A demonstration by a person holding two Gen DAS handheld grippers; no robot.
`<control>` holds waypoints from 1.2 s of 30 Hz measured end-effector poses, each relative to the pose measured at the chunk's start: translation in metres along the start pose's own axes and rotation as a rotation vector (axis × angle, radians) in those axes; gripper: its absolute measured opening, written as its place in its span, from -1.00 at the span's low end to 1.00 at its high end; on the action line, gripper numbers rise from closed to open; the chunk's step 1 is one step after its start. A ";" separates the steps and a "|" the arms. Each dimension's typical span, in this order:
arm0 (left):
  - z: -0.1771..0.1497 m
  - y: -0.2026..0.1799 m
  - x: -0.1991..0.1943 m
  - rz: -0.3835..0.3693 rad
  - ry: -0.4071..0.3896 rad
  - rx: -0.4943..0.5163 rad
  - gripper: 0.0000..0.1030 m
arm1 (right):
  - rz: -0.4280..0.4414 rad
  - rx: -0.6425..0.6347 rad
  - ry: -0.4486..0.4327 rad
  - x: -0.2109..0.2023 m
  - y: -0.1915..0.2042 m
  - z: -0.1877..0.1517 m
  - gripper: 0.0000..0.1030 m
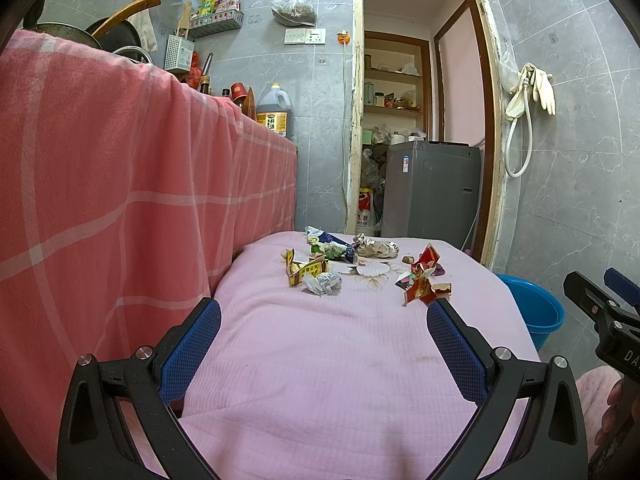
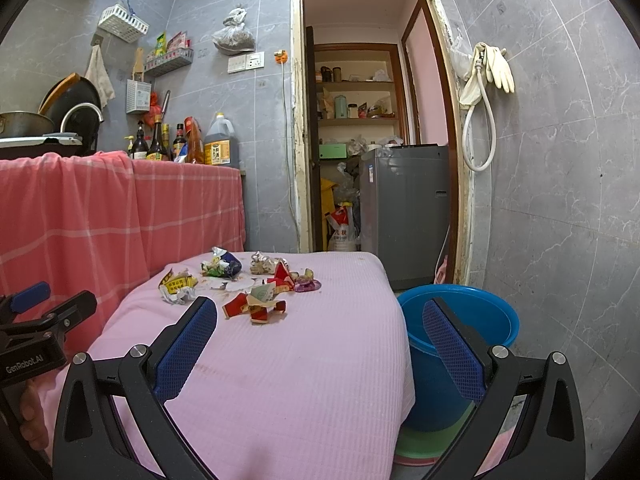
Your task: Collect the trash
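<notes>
Wrappers [image 1: 344, 264] beyond spread left gripper [image 1: 323, 320]

Both my wrist views are reading bright and even, soft diffuse light, no hard shadows. Fisheye is bending the door frame [image 2: 440, 80] and wall tiles [image 1: 580, 160] hard toward the edges, and black vignette is eating the corners. Centre is staying sharp; my near fingers [image 1: 192, 356] are going slightly soft. No glare showing.
</notes>
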State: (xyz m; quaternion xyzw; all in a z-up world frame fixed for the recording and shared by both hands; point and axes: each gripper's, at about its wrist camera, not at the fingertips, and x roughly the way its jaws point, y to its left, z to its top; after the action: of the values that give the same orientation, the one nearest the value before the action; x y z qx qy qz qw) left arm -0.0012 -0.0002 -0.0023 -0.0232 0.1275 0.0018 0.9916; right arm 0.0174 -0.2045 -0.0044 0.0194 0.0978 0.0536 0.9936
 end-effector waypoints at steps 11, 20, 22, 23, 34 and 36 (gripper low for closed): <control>0.000 0.000 0.000 0.000 0.000 0.000 0.96 | 0.000 0.000 -0.001 0.001 0.000 0.000 1.00; 0.000 0.000 0.000 0.000 0.001 -0.001 0.96 | 0.001 0.000 0.000 0.001 0.000 0.000 1.00; 0.000 0.000 0.000 0.000 0.001 -0.001 0.96 | 0.000 0.000 0.000 0.000 0.000 0.000 1.00; 0.000 0.000 0.000 0.001 0.001 0.000 0.96 | 0.001 0.001 0.001 0.001 -0.001 0.000 1.00; -0.004 0.004 0.004 0.001 0.015 -0.024 0.96 | 0.001 -0.003 -0.001 0.000 0.002 0.000 1.00; -0.003 0.006 0.005 0.006 0.012 -0.031 0.96 | 0.000 -0.006 -0.004 0.000 0.002 0.000 1.00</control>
State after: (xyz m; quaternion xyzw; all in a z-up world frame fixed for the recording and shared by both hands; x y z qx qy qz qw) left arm 0.0027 0.0051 -0.0065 -0.0383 0.1332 0.0065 0.9903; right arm 0.0173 -0.2027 -0.0043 0.0167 0.0955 0.0536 0.9938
